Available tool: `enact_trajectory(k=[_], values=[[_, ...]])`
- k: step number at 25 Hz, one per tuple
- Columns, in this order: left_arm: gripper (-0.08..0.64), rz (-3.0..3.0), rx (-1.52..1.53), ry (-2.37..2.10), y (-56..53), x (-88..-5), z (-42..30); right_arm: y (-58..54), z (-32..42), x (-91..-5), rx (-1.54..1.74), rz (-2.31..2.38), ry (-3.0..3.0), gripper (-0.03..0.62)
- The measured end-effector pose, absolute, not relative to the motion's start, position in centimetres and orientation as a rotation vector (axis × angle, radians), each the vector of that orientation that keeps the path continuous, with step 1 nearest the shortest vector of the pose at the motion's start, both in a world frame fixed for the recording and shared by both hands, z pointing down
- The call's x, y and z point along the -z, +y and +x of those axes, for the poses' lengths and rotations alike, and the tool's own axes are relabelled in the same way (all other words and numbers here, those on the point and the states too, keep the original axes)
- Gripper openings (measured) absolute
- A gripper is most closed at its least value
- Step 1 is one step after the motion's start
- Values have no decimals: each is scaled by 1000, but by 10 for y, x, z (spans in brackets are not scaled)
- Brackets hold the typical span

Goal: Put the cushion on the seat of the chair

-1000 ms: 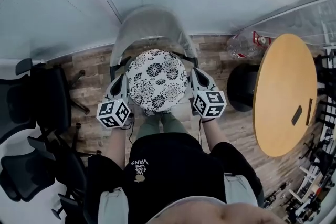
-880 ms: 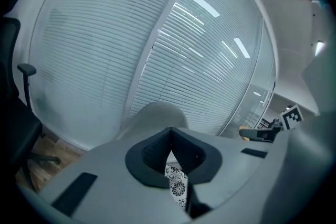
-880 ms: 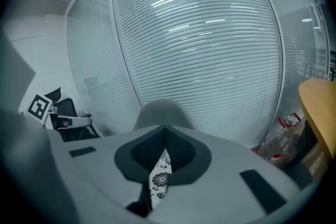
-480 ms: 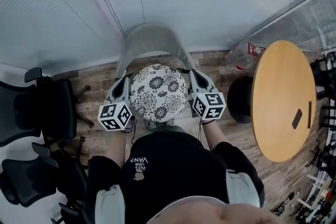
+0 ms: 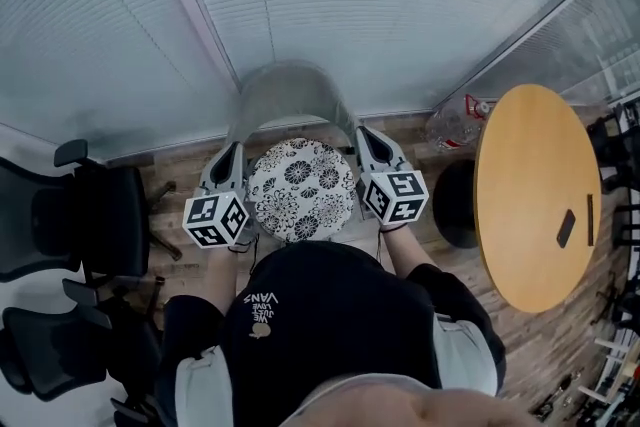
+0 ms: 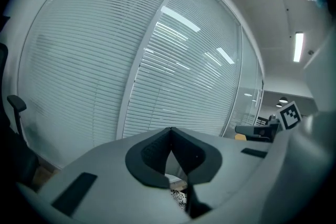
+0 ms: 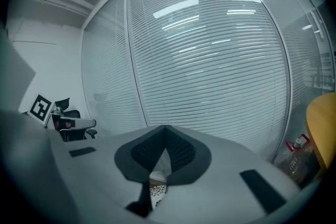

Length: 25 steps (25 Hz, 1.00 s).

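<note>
A round cushion (image 5: 301, 188) with a black-and-white flower print hangs level between my two grippers, in front of the grey chair's curved backrest (image 5: 290, 87). My left gripper (image 5: 228, 158) is shut at the cushion's left rim and my right gripper (image 5: 362, 137) at its right rim. In the left gripper view the jaws (image 6: 170, 131) meet at the tips, with a scrap of the printed cushion (image 6: 177, 198) showing under them. The right gripper view shows the same: tips together (image 7: 165, 128) and a bit of cushion (image 7: 156, 192) below. The chair's seat is hidden under the cushion.
Black office chairs (image 5: 60, 235) stand at the left. A round wooden table (image 5: 535, 195) with a small dark object (image 5: 566, 228) fills the right, with a black round stool (image 5: 455, 205) and a clear plastic bottle (image 5: 455, 120) beside it. A wall of blinds (image 5: 350, 5) is behind the chair.
Both grippers have risen together with the cushion between them. The cushion now sits higher against the chair's backrest.
</note>
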<state>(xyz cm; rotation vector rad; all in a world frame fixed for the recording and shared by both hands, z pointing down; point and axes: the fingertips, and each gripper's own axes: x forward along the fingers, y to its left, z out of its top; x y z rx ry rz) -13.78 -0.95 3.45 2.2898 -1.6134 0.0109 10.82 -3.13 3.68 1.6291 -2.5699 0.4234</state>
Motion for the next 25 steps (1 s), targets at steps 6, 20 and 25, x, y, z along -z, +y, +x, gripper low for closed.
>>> enact_trajectory(k=[6, 20, 25], values=[[11, 2310, 11, -1629, -10, -23, -137, -31, 108, -26, -397, 1628, -2598, 17], [11, 2333, 32, -1669, -13, -11, -139, -36, 101, -15, -321, 1600, -2634, 15], [11, 2337, 51, -1678, -12, -5, -139, -36, 103, -12, -317, 1610, -2637, 17]])
